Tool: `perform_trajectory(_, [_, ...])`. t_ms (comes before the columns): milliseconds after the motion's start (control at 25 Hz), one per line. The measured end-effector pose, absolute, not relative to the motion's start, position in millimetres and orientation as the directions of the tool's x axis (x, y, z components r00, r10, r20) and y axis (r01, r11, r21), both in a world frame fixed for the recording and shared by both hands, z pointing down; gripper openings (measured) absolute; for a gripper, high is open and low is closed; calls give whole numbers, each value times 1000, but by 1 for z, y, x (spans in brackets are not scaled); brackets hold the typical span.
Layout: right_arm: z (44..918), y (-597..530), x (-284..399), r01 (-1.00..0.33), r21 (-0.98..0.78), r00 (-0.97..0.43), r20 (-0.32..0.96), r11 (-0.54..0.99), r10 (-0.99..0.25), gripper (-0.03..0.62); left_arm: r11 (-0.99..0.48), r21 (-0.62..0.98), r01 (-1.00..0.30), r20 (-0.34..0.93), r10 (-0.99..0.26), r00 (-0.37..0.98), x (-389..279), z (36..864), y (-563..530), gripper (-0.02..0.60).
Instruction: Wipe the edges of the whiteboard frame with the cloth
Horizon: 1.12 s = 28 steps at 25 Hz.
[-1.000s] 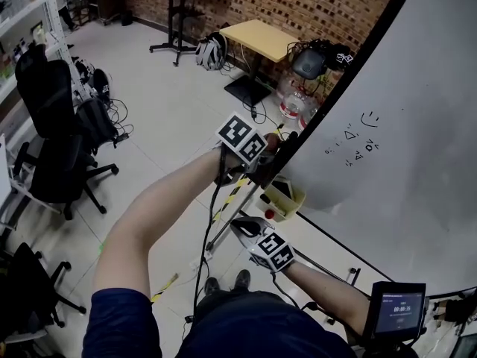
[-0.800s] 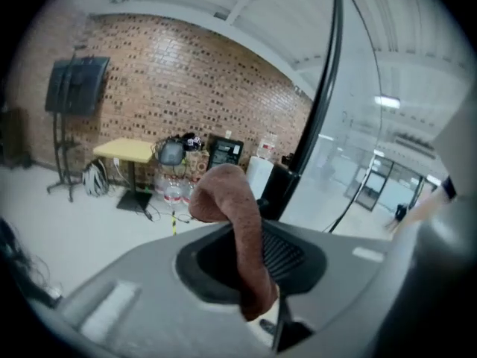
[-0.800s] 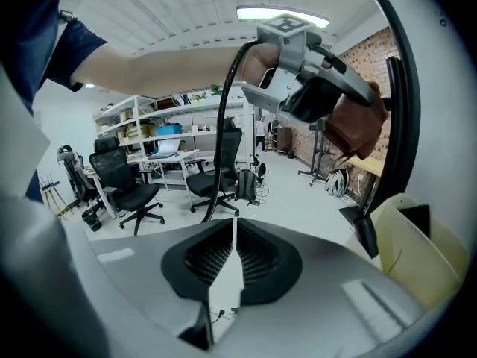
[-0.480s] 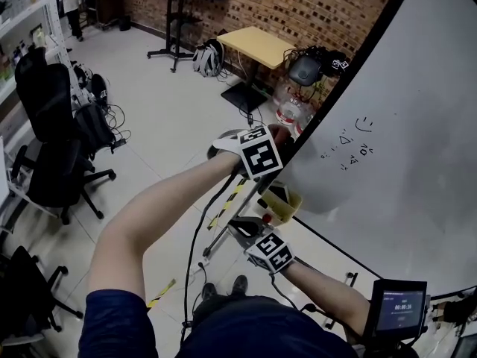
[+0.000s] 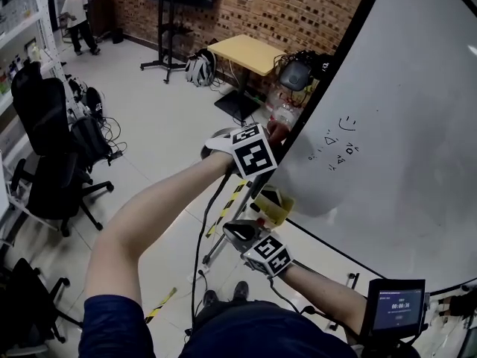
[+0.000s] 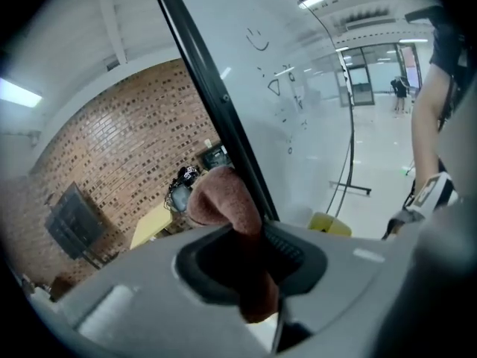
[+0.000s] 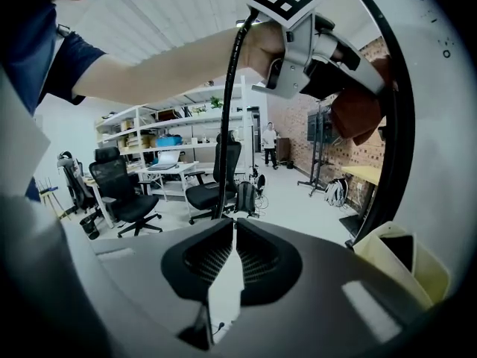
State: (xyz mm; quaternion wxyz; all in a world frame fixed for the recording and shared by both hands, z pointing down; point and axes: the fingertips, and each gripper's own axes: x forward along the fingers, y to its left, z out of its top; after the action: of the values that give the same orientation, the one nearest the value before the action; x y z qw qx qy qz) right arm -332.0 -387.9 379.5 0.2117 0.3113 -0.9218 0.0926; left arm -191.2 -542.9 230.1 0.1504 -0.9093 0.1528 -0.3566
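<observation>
The whiteboard's black frame (image 5: 347,36) runs up its left edge, and the white board (image 5: 402,148) lies to its right. My left gripper (image 5: 277,137) is shut on a reddish-brown cloth (image 5: 276,130) and holds it against that frame edge. In the left gripper view the cloth (image 6: 223,203) bulges out of the jaws beside the frame (image 6: 205,80). My right gripper (image 5: 238,232) hangs lower, near the yellow tray (image 5: 272,203). Its jaws meet with nothing between them (image 7: 223,267). In the right gripper view the left gripper (image 7: 350,80) and the cloth (image 7: 358,110) show above, at the frame (image 7: 399,125).
Black office chairs (image 5: 52,140) stand at the left. A yellow table (image 5: 250,51), bags and water bottles (image 5: 287,114) sit by the brick wall. A person (image 5: 74,10) stands far off. A small screen (image 5: 393,304) is at the lower right. Cables trail on the floor.
My left gripper has climbed the frame edge with the cloth and rolled, so its marker cube now faces the head camera. The right gripper has risen a little.
</observation>
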Motion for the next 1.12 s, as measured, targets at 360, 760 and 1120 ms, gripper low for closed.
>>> perform_trajectory(360, [375, -393, -330, -620, -34, -721, 421, 784, -551, 21, -894, -416, -164, 571, -398, 718, -178, 191, -534, 72])
perform_trajectory(760, [350, -411, -328, -631, -16, -725, 370, 776, -581, 21, -890, -414, -190, 525, -404, 749, -172, 162, -537, 72])
perform_trajectory(1120, [325, -439, -315, -646, 18, -710, 354, 763, -609, 21, -864, -451, -225, 476, -446, 758, -166, 127, -548, 72])
